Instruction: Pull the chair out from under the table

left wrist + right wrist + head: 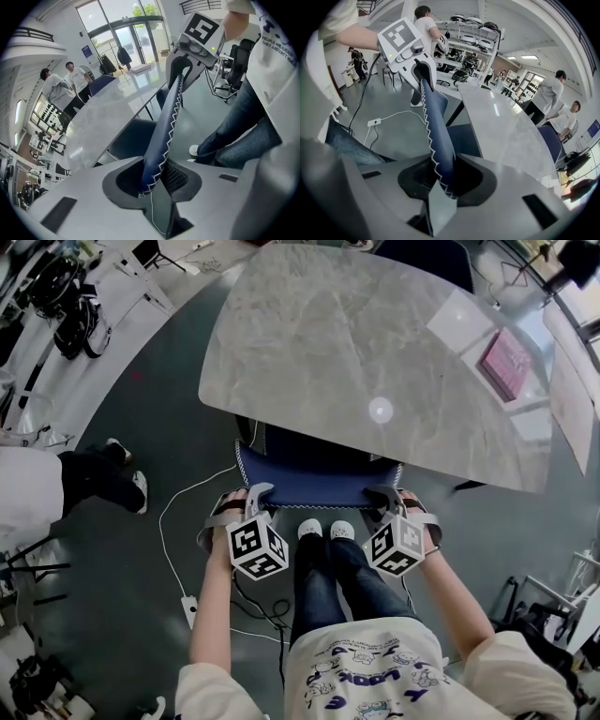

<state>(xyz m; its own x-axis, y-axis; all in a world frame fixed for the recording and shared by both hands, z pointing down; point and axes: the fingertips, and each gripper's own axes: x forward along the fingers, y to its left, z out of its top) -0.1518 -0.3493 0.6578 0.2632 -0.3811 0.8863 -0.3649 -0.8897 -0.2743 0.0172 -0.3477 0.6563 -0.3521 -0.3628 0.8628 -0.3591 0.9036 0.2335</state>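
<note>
A dark blue chair with white zigzag stitching stands tucked under the grey marble-look table; only its backrest and a strip of seat show. My left gripper is shut on the backrest's top edge near its left corner. My right gripper is shut on the same edge near its right corner. In the left gripper view the backrest edge runs away between the jaws of the left gripper, both pads against it. In the right gripper view the backrest sits likewise in the right gripper.
The holder's shoes stand just behind the chair. A white cable and power strip lie on the floor at the left. A pink book lies on the table's right side. Another person's legs are at the left.
</note>
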